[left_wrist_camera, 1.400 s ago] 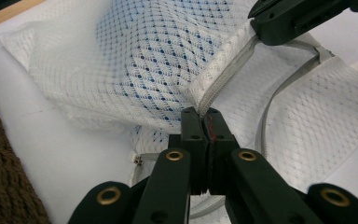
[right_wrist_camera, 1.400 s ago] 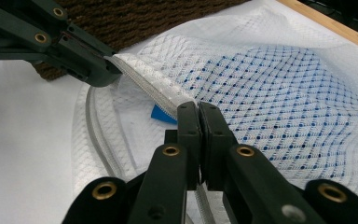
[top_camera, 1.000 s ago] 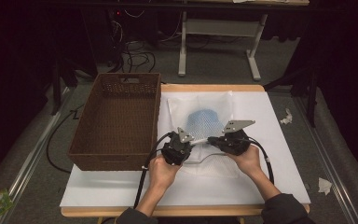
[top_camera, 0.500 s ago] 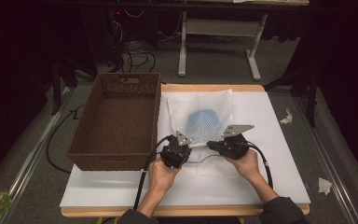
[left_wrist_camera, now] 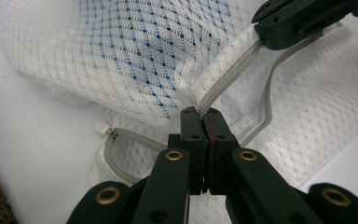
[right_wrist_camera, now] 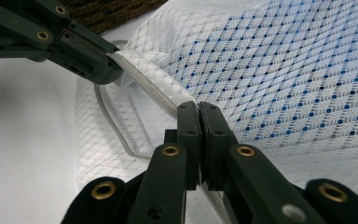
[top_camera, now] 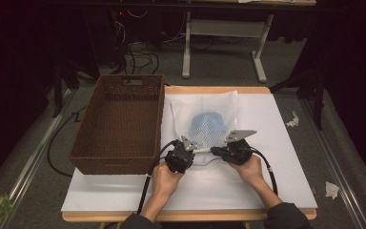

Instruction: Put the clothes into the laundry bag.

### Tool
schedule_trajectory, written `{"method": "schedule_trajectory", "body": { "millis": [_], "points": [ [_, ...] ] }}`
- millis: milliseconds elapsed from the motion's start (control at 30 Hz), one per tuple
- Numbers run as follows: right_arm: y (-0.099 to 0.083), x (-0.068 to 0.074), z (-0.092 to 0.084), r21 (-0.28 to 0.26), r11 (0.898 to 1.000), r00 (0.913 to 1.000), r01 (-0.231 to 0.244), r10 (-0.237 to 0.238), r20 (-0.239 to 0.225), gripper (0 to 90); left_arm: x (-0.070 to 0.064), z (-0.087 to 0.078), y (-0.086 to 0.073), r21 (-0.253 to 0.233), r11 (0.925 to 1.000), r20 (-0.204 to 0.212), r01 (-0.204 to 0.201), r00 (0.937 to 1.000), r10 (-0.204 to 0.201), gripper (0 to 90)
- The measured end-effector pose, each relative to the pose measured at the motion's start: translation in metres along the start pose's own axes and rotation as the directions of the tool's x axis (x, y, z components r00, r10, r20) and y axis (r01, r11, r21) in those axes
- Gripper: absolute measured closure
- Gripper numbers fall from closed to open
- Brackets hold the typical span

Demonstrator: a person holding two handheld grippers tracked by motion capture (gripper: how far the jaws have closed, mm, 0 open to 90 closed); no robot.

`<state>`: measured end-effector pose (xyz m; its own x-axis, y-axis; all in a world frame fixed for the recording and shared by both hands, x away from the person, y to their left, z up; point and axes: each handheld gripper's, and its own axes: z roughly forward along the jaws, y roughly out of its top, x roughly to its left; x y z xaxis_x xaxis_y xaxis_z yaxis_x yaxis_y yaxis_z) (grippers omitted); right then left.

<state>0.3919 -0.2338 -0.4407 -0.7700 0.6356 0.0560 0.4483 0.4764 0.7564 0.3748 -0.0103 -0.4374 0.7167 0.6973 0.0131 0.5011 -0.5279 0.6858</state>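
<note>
High view: a white mesh bag (top_camera: 205,121) on the surface (top_camera: 286,143) is gripped along its zipper edge by the left claw (top_camera: 190,151) and right claw (top_camera: 214,151), both clamped tight.

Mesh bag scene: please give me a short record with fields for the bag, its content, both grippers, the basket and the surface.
bag: white mesh bag, lying flat on the table, its zipper edge toward the person
content: something blue seen through the mesh; what it is I cannot tell
left gripper: jaws shut on the zipper edge
right gripper: jaws shut on the same edge
basket: brown wicker basket, left of the bag, nothing inside
surface: white board on a wooden table
</note>
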Motion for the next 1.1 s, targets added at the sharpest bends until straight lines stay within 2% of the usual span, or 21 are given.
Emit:
{"method": "schedule_trajectory", "body": {
  "millis": [600,800,967,1100],
  "points": [
    [-0.008,0.004,0.015,0.051,0.999,1.0000,-0.001,0.001,0.003,88.3,0.003,0.018,-0.009,0.059,0.9982,-0.046,0.003,0.9989,0.000,88.0],
    [-0.012,0.002,0.021,0.066,0.998,1.0000,-0.003,0.003,-0.001,88.0,0.005,0.022,-0.009,0.077,0.9969,-0.041,0.017,0.9991,-0.014,86.6],
    [-0.013,0.001,0.023,0.082,0.996,0.9998,-0.022,0.022,0.001,87.9,0.007,0.025,-0.011,0.069,0.9973,-0.039,0.026,0.9990,-0.024,85.3],
    [-0.015,0.001,0.025,0.087,0.996,0.9998,-0.018,0.018,0.004,86.5,0.008,0.024,-0.012,0.067,0.9974,-0.030,0.028,0.9992,-0.027,81.8]
  ]
}}
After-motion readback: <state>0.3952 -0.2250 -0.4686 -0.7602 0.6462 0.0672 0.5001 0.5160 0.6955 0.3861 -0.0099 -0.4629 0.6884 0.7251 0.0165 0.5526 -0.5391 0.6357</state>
